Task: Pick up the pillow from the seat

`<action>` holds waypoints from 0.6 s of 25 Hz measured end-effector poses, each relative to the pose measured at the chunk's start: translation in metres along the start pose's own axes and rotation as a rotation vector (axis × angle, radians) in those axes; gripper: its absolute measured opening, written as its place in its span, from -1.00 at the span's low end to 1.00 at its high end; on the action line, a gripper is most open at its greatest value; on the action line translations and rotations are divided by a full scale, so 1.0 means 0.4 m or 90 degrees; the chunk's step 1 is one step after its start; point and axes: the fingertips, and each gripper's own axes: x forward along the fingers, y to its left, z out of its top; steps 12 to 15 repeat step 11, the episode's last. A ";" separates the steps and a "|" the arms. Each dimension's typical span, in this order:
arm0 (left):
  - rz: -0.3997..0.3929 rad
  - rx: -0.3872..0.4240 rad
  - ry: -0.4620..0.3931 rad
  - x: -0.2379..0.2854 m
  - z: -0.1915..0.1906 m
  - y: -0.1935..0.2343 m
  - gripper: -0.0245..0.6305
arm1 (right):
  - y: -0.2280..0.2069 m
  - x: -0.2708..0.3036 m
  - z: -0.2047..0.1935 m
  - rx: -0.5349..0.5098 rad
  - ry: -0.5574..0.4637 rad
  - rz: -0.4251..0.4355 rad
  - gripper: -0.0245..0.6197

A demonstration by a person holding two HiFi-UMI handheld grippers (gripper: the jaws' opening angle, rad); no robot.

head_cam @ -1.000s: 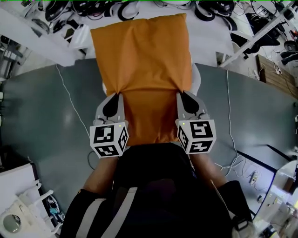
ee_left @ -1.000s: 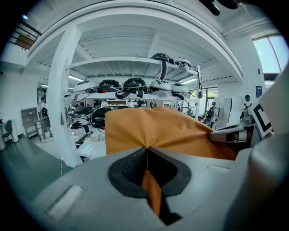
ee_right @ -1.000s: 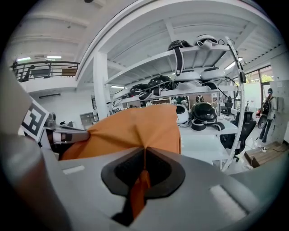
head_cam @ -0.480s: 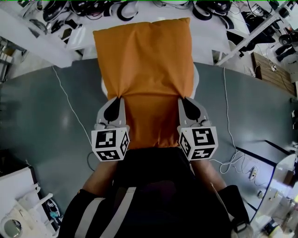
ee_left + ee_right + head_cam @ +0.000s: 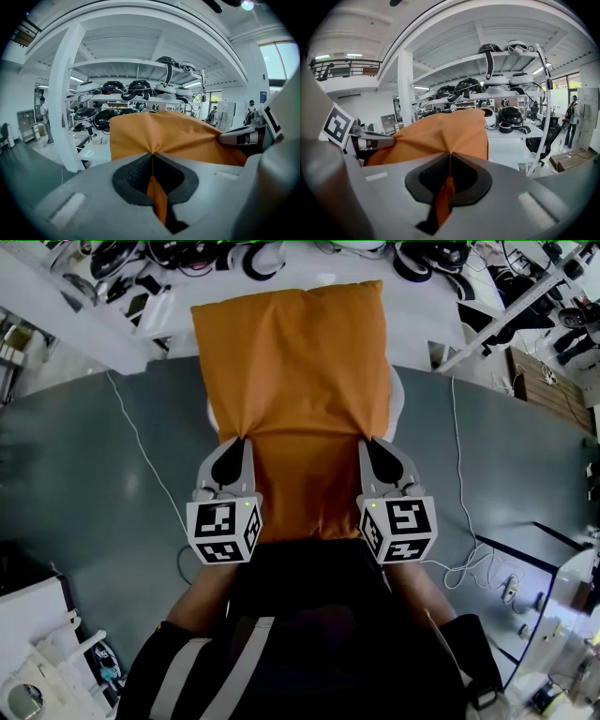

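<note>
Grey floor below; your left gripper and right gripper each clamp an edge of the orange pillow, apparently mid-lift. Next, raise it evenly clear of the seat.

A grey floor spreads out on both sides. A thin white cable trails across it at the left, and another cable runs down it at the right. Ahead stands a white shelving rack carrying rows of black and white helmets. A wooden board lies at the far right. A person stands far off near a window.
</note>
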 end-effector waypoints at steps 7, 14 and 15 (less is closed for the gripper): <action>-0.010 0.002 0.004 0.009 -0.005 0.022 -0.91 | 0.016 0.014 -0.007 0.004 0.005 -0.009 -0.90; -0.014 0.000 0.008 0.021 -0.011 0.027 -0.91 | 0.015 0.024 -0.014 0.006 0.011 -0.013 -0.90; -0.014 0.000 0.008 0.021 -0.011 0.027 -0.91 | 0.015 0.024 -0.014 0.006 0.011 -0.013 -0.90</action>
